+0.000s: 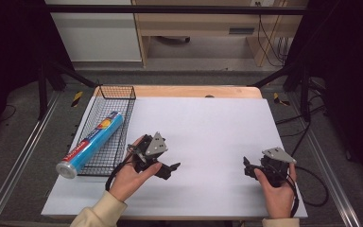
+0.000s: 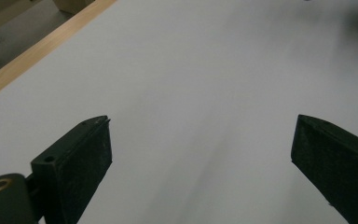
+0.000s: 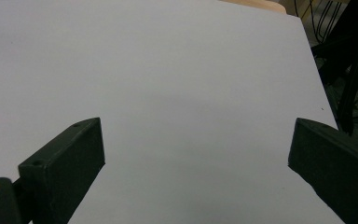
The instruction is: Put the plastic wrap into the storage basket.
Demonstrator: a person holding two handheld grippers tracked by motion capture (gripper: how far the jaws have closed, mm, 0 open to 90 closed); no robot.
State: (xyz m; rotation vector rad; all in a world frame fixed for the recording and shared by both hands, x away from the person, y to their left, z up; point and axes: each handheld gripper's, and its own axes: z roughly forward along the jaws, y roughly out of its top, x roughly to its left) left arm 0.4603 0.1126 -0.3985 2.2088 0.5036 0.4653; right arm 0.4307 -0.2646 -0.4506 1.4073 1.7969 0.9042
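Lying in the wire basket (image 1: 105, 142), the blue tube (image 1: 90, 144) sits left of the left hand-held gripper (image 1: 168, 169).

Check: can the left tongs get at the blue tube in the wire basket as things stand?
Probably yes. The left tongs are open and hold nothing, and the blue tube lies close by in the open-topped wire basket, one end jutting over its rim.
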